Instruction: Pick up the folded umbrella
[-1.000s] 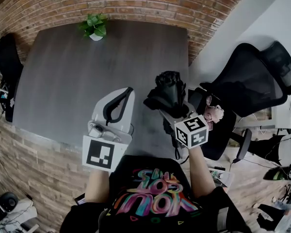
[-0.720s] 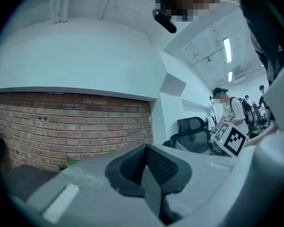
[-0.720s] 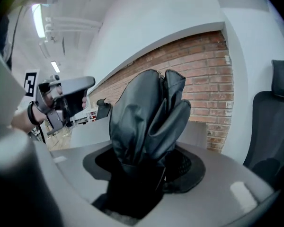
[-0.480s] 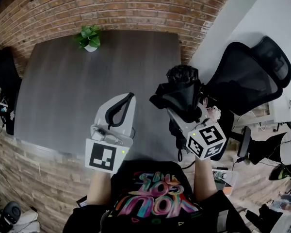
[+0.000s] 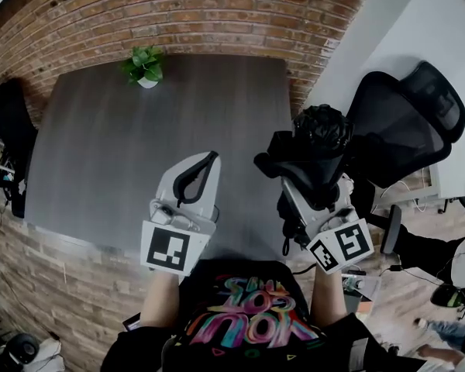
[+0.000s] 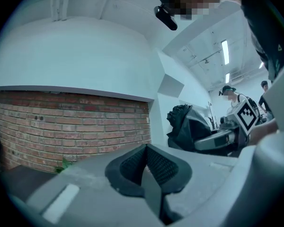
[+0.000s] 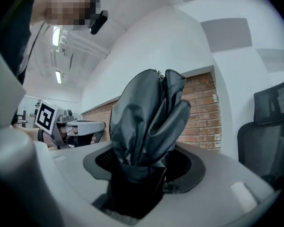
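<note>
The folded umbrella (image 5: 314, 147) is a black, crumpled bundle held up in the air beyond the right edge of the dark table (image 5: 101, 146). My right gripper (image 5: 304, 186) is shut on its lower part, and the fabric sticks out past the jaws. In the right gripper view the umbrella (image 7: 149, 119) stands upright between the jaws of my right gripper (image 7: 141, 174). My left gripper (image 5: 208, 160) hovers over the table's near edge, shut and empty. In the left gripper view its pads (image 6: 157, 167) meet with nothing between them, and the umbrella (image 6: 183, 126) shows to the right.
A small potted plant (image 5: 145, 66) stands at the table's far edge by the brick wall (image 5: 217, 14). A black office chair (image 5: 407, 118) sits just right of the umbrella. Another dark chair (image 5: 6, 118) stands at the table's left end.
My right gripper has lifted the umbrella off the table's right edge, up and to the right in the head view. The left gripper has stayed almost in place.
</note>
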`<state>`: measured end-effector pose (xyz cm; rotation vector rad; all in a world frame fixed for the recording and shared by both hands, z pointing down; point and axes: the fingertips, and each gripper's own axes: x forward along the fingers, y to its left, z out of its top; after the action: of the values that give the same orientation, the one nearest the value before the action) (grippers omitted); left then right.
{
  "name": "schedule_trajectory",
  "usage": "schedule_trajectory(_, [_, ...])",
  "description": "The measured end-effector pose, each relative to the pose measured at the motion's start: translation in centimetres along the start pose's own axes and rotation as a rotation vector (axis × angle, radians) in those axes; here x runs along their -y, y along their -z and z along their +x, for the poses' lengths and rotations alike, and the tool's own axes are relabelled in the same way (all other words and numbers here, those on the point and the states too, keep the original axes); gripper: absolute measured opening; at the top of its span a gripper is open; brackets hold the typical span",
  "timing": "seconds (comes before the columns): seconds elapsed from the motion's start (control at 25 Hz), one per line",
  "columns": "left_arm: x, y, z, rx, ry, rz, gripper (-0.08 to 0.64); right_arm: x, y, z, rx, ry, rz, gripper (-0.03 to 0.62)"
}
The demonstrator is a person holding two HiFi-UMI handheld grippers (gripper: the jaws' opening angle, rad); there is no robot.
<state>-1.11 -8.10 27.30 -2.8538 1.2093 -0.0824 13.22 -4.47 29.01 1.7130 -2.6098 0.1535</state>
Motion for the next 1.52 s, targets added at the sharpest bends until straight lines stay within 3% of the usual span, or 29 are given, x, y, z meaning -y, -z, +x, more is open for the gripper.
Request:
schedule_trajectory(0.28, [-0.5, 0.2, -0.1, -0.009, -0.009, -0.017, 0.002, -0.2, -1.6, -1.2, 0.063, 0.018, -0.033, 0.258])
schedule_trajectory(1.52, [-1.1, 1.3, 0.4, -0.038, -0.026, -0.017, 0.002, 0.1, -0.4, -0.7, 0.031, 0.006, -0.007, 0.258])
